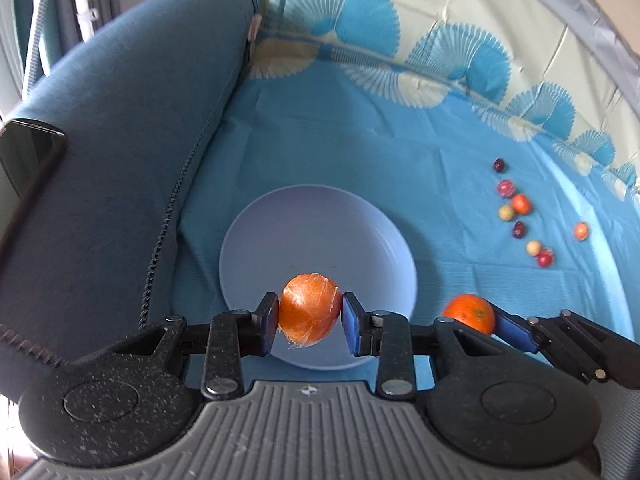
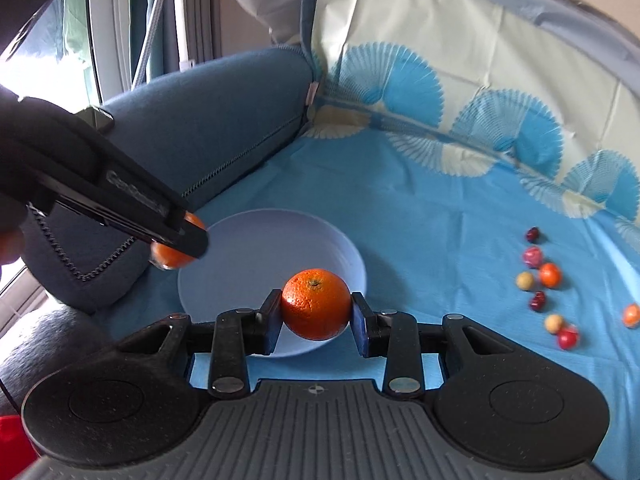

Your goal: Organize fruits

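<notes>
- We have the left gripper (image 1: 310, 322) clamped on a wrapped orange (image 1: 309, 312); thin clear film shows on the skin, with a loose tag at the bottom.
- That orange hangs over the near part of the pale plate (image 1: 256, 232), not touching it as far as we can tell.
- The right gripper (image 2: 315, 312) is clamped on a bare orange (image 2: 316, 304), stem end up, over the plate's near rim (image 2: 352, 256).
- In the left view the right-hand orange sits just beside the plate's right edge, so we judge it may be slightly outside the rim.
- The plate holds nothing yet; it lies on the blue cloth (image 1: 360, 128), just beside the dark blue cushion (image 1: 120, 140).
- Step in hand, as we read it: set both oranges on the plate.
- To do it well, we should shift the right one further in over the plate centre first, then lower each until it touches before opening.
- Release one at a time; round fruit on a shallow plate will likely roll, and two dropped together could knock each other off.
- Film on the left orange may cling to a pad, so open slowly and lift straight up.
- Small fruits (image 1: 520, 204) lie scattered on the cloth, well apart to the right: red, orange, pale. We'd leave those for later.
</notes>
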The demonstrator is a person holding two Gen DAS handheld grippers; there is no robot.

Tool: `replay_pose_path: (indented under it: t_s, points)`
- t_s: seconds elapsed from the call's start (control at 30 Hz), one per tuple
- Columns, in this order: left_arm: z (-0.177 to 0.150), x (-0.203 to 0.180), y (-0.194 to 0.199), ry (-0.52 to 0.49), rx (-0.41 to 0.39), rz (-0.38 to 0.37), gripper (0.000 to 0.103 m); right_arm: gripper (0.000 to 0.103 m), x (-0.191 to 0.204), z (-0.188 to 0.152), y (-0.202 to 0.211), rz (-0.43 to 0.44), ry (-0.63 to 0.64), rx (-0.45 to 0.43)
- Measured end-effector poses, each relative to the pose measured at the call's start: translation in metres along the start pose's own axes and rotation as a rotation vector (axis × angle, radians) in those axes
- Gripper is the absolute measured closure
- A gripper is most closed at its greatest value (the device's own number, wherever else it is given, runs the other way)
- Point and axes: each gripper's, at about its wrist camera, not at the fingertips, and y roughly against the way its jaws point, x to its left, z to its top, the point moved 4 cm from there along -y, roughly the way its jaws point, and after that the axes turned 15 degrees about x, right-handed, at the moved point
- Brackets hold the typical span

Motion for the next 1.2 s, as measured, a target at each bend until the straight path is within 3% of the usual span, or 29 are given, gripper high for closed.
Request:
replay_pose_path:
  t_s: [0.3, 0.37, 0.4, 0.43, 0.47, 0.53, 0.67, 0.93, 1.03, 1.2]
  points:
    - [0.026, 0.010, -0.066, -0.043, 0.094, 0.071, 0.065, 0.066, 0.012, 0.010, -0.083, 0.007, 0.023, 0.170]
    - [0.029, 0.012, -0.070, -0.060, 0.087, 0.060, 0.051, 0.064, 0.010, 0.013, -0.092, -0.004, 0.015, 0.187]
    - [0.029, 0.014, -0.068, -0.064, 0.076, 0.054, 0.025, 0.061, 0.010, 0.016, -0.093, -0.003, 0.011, 0.189]
    - [0.030, 0.016, -0.064, -0.059, 0.053, 0.054, 0.005, 0.048, 0.009, 0.018, -0.091, -0.003, 0.008, 0.182]
    - [0.030, 0.018, -0.056, -0.048, 0.016, 0.057, 0.001, 0.033, 0.007, 0.019, -0.086, -0.010, 0.003, 0.168]
    - [0.025, 0.021, -0.038, -0.046, -0.029, 0.055, 0.000, 0.020, 0.003, 0.020, -0.070, -0.021, -0.005, 0.134]
    - [-0.002, 0.024, -0.007, -0.045, -0.043, 0.084, 0.000, 0.014, -0.001, 0.002, -0.031, 0.006, -0.010, 0.121]
    - [-0.076, 0.020, 0.037, 0.011, -0.031, 0.149, 0.000, 0.007, 0.015, -0.041, 0.049, 0.047, -0.040, 0.074]
    - [-0.087, 0.022, 0.052, 0.013, -0.062, 0.193, 0.000, 0.005, 0.022, -0.043, 0.068, 0.014, -0.018, 0.010]
    - [-0.100, 0.013, 0.080, 0.019, -0.123, 0.166, 0.000, 0.005, 0.026, -0.052, 0.092, -0.003, -0.021, -0.047]
